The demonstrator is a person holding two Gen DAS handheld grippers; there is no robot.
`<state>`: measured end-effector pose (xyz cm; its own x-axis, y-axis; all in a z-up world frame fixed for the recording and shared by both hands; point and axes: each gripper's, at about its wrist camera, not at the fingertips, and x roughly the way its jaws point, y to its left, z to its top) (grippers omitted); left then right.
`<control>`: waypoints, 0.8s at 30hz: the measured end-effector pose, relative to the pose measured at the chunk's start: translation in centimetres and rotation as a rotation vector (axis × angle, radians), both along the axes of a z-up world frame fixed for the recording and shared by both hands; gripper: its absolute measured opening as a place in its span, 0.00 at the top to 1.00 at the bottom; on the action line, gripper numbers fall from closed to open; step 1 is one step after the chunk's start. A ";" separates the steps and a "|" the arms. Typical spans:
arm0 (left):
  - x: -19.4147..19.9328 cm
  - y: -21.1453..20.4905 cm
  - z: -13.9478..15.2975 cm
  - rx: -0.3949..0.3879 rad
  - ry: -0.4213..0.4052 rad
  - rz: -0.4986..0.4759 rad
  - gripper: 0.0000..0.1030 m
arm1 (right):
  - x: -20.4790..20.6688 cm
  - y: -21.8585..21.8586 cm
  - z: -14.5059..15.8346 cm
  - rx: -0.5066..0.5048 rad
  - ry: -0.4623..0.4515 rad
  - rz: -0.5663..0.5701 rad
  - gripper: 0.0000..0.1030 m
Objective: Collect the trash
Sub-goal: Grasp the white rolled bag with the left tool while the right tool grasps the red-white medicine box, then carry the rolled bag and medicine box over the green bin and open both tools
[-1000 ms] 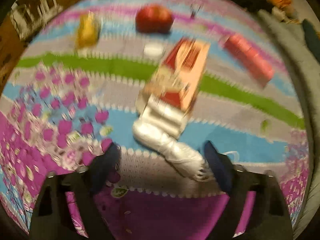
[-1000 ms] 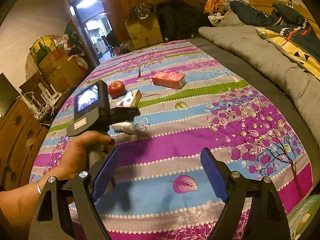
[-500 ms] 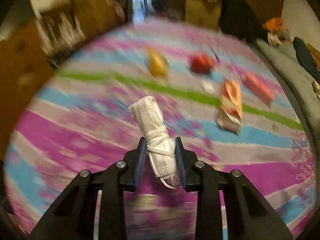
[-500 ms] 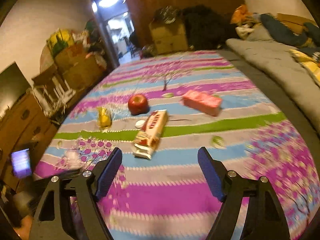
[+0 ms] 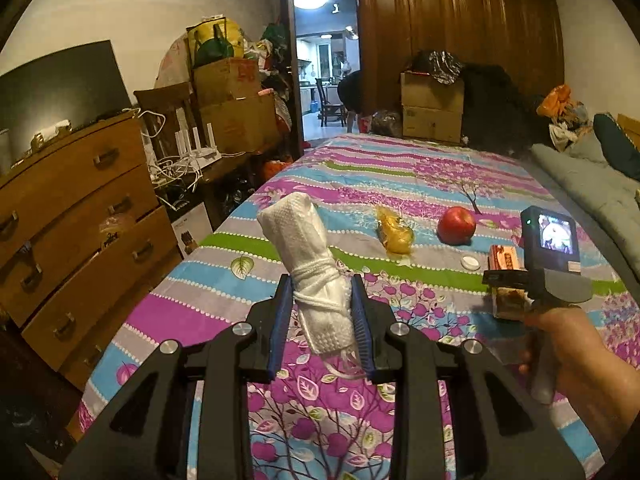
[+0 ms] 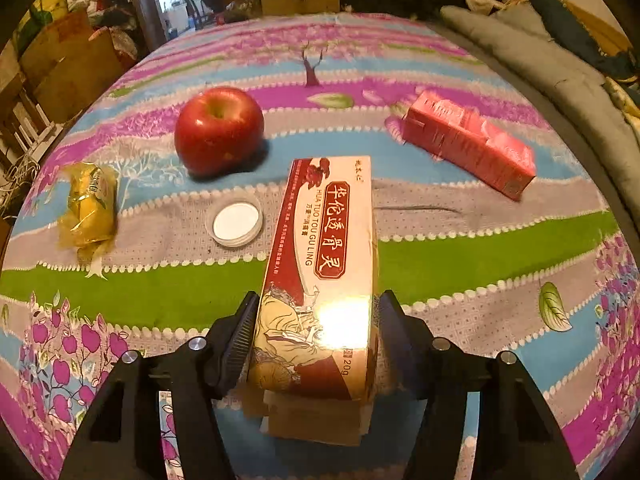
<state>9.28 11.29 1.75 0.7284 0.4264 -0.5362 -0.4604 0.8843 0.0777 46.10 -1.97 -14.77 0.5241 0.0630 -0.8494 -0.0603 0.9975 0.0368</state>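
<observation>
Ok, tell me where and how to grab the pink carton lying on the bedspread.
Take the pink carton across its two long sides, near mid-length, coming down from above. It lies flat on the bedspread, long and narrow and angled, so probably turn the jaws square to that length. The ends are too far apart to span. Both grippers are occupied now: left gripper holds the wrapped white mask.

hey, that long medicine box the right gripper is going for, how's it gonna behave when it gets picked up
The medicine box looks like thin cardboard with its near end flaps open, so it is probably light and may crush under a hard squeeze. Its glossy face could slip. The right hand-held gripper flanks only its near end, so the far end may droop.
</observation>
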 end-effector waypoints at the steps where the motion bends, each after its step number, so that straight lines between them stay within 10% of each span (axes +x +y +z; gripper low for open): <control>1: 0.1 0.1 -0.1 -0.004 0.002 0.002 0.73 | -0.8 0.1 0.2 0.003 -0.016 0.023 0.42; 11: -2.6 -3.7 1.8 0.030 -0.105 -0.082 0.73 | -23.4 -2.7 12.8 0.072 -0.429 0.292 0.42; 24: -7.6 -16.0 8.1 0.058 -0.287 -0.438 0.73 | -42.8 -13.4 25.2 0.071 -0.668 0.133 0.41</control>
<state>1.64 -4.74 9.81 0.9591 0.0725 -0.2735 -0.0589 0.9966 0.0575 3.29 -15.37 10.45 0.9183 0.2067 -0.3377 -0.2147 0.9766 0.0138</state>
